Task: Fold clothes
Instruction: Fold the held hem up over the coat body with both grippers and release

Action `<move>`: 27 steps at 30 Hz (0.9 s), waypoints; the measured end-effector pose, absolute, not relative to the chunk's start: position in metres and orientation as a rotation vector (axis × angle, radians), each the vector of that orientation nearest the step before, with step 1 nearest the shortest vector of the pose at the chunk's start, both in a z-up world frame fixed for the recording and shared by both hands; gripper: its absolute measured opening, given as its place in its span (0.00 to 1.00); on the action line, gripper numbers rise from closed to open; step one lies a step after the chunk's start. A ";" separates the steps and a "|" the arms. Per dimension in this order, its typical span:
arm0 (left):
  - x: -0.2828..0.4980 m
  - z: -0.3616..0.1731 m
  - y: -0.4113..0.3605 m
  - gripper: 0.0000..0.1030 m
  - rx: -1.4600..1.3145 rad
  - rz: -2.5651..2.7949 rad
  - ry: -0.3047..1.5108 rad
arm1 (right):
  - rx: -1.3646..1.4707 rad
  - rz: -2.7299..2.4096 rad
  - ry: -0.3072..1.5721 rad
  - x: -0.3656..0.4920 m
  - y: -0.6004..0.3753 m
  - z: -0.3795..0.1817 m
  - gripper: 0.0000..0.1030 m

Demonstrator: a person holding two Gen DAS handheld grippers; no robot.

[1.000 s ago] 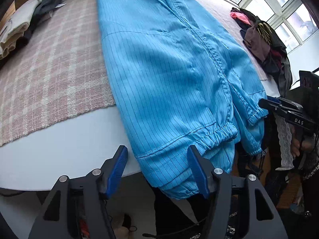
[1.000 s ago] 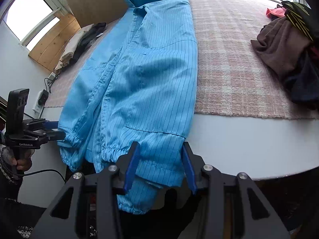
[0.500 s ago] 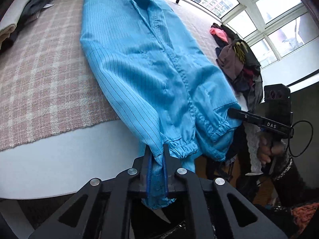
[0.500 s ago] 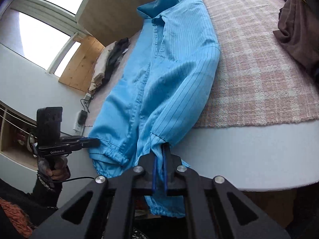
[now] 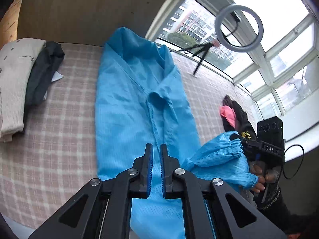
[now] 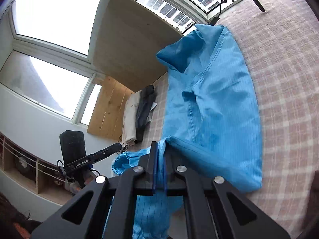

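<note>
Nearest the lens in the left wrist view: left gripper (image 5: 156, 149) at bottom centre, blue pads nearly together and clenched on the lower end of the blue garment (image 5: 129, 103), cloth running up between the black fingers. Just to the right, a gathered cuff of the same garment bunched up at the other tool, the right gripper (image 5: 257, 155), held in a hand (image 5: 263, 177) at the right edge of the frame.

In the right wrist view: right gripper (image 6: 159, 149) at bottom centre, likewise pinched on the blue garment (image 6: 215, 107), a fold of fabric rising from between its pads and more hanging beneath. Left gripper (image 6: 117, 146) at lower left, fingers thin and dark, tip at an elastic cuff.

Beyond the grippers: garment stretched lengthwise up the middle of both frames over the pink plaid cloth (image 5: 59, 139), lower part lifted and doubled back, collar at the far end.

Farther left in the left wrist view: folded cream garment (image 5: 14, 83) with a dark folded garment (image 5: 43, 69) touching its side. Mid right: dark clothes pile (image 5: 237, 115) with a pink piece on it.

Farthest, upper right: ring light (image 5: 239, 26) on a small tripod before the windows (image 5: 289, 63).
</note>
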State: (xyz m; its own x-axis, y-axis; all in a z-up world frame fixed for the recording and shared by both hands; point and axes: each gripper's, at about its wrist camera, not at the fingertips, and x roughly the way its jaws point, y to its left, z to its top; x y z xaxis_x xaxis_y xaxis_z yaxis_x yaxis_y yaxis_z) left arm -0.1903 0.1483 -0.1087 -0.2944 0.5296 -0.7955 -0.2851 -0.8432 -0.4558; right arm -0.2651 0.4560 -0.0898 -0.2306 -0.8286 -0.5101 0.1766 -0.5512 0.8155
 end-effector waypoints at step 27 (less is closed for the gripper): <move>-0.066 -0.228 0.125 0.42 -1.869 1.765 -0.692 | 1.464 -1.762 -0.765 -0.291 0.446 -0.123 0.04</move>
